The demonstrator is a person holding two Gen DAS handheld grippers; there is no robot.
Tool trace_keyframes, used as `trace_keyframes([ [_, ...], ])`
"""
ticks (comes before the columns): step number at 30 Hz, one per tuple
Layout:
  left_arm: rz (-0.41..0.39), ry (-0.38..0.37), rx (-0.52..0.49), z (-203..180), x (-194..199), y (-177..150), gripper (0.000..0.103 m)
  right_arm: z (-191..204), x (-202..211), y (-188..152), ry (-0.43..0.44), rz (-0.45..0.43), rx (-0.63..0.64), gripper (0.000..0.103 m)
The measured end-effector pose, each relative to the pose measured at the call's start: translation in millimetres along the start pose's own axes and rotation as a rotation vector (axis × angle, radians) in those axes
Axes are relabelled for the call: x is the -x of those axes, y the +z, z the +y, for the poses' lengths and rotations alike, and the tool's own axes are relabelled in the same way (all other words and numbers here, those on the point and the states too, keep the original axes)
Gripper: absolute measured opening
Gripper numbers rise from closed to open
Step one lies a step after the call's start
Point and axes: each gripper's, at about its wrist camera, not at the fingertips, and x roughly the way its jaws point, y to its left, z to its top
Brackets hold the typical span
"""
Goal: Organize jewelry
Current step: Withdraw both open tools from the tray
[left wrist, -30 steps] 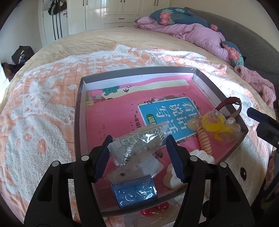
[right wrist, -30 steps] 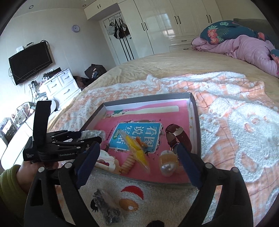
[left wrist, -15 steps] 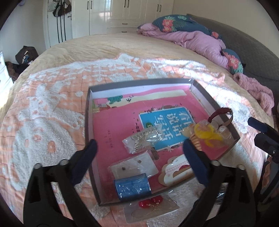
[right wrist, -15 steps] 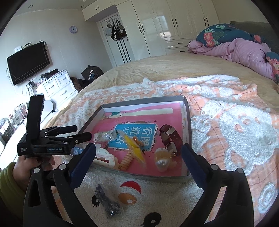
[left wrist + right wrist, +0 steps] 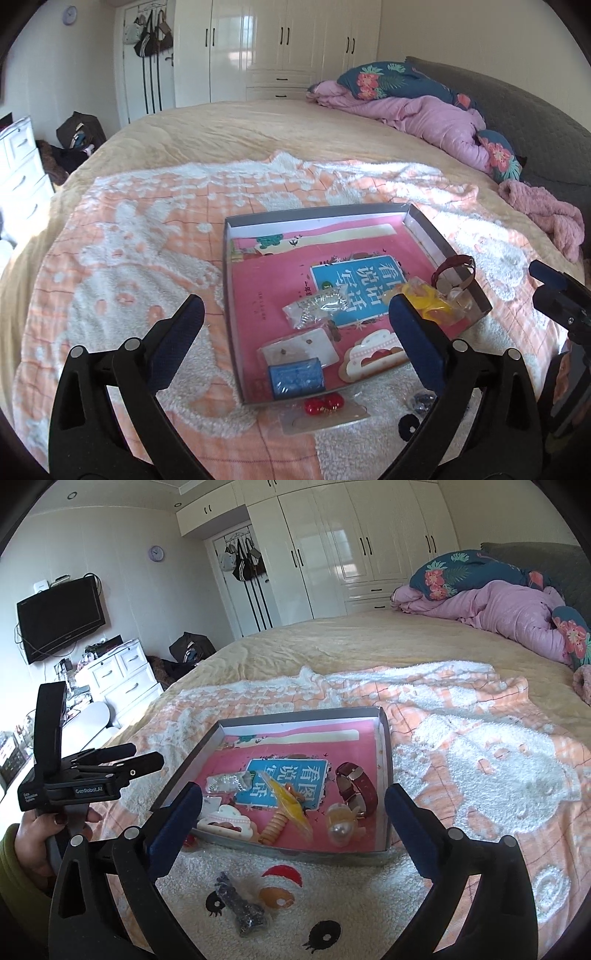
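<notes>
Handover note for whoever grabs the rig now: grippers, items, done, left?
Left gripper: open, empty, jaws just opened.
Right gripper: open, empty.
In the tray: silver chain bag, watch, blue pouch, yellow bag, clip.
Left outside on the blanket: red earring card, dark bead bag.

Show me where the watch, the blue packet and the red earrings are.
watch point(image 5: 357, 788): right wrist view, on its dark red strap.
blue packet point(image 5: 295, 377): left wrist view, middle of the packet, in the tray's near corner.
red earrings point(image 5: 323, 403): left wrist view, on the red beads, outside the tray on the blanket.
</notes>
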Motion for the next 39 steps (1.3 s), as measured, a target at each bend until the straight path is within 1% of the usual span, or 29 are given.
trace_keyframes([
  [11, -0.048, 0.006, 0.027, 2.9, 36.0, -4.6, 0.094, 18.3, 30.2, 5.2, 0.017, -0.039, 0.035, 0.098],
  [21, -0.095, 0.008, 0.028, -0.4, 66.4, -12.0, 0.094, 30.6, 49.4, 3.0, 0.036, -0.056, 0.061, 0.098],
  [30, -0.082, 0.03, 0.04, 5.3, 76.6, -27.6, 0.094, 39.9, 57.3, -3.5, 0.046, -0.044, 0.086, 0.098],
  [39, -0.022, 0.063, 0.017, 3.0, 67.9, -49.9, 0.094, 42.8, 52.2, -18.6, 0.049, 0.003, 0.103, 0.098],
])
